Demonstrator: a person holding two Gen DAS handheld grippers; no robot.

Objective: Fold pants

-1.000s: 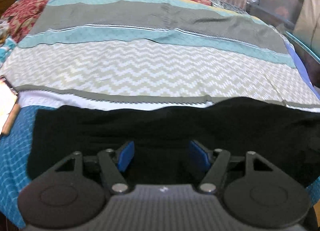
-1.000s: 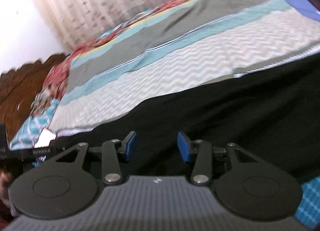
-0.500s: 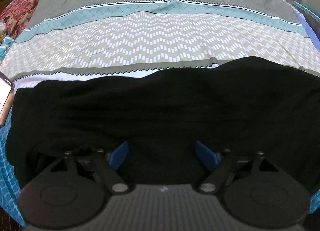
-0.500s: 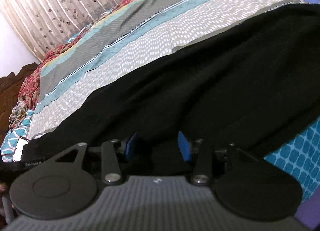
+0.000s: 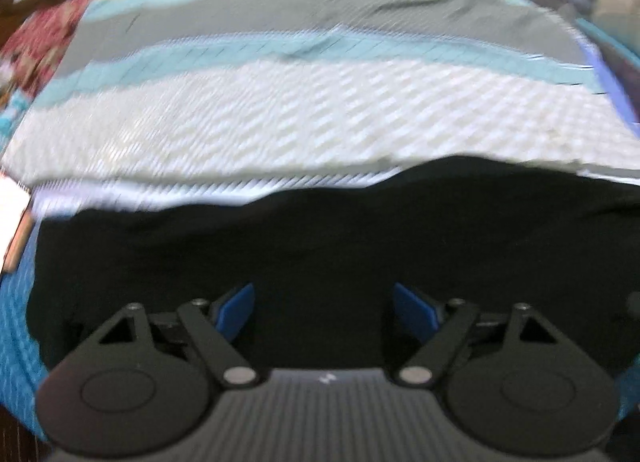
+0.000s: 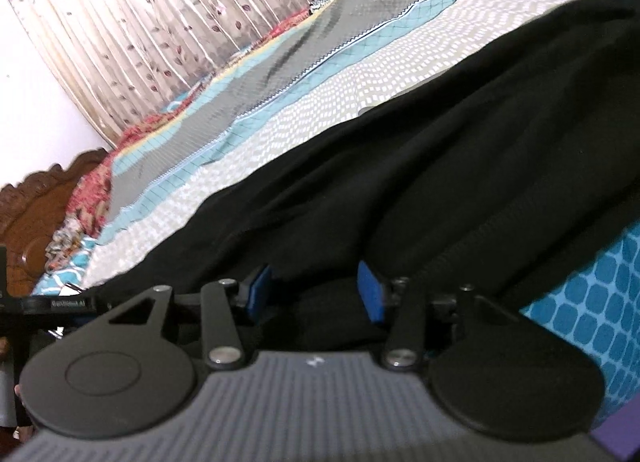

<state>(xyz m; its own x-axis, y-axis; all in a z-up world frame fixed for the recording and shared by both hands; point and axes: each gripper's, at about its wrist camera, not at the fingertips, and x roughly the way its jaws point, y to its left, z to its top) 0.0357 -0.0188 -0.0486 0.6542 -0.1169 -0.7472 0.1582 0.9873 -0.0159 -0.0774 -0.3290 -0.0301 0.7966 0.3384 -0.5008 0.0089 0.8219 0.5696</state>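
Black pants [image 5: 320,229] lie spread across the near part of the bed, running left to right. My left gripper [image 5: 324,302] hovers low over their near edge, blue pads wide apart and open, only flat black cloth beneath the gap. The left wrist view is blurred by motion. In the right wrist view the pants [image 6: 440,141] stretch away to the upper right, with a stitched hem near the fingers. My right gripper [image 6: 314,290] sits at that hem and its jaws are opening. A soft bunch of black cloth lies between the pads, which do not visibly pinch it.
The bed carries a striped and zigzag sheet [image 5: 280,109] in grey, teal and white, with a blue patterned part [image 6: 592,294] at the near edge. A flowered curtain [image 6: 160,21] and a carved wooden headboard [image 6: 32,213] stand beyond. A flat pale object [image 5: 12,217] lies at the left edge.
The left jaws spread much wider, and that view has swung so more of the bed shows. The right gripper dropped closer to the pants and its pads parted a little.
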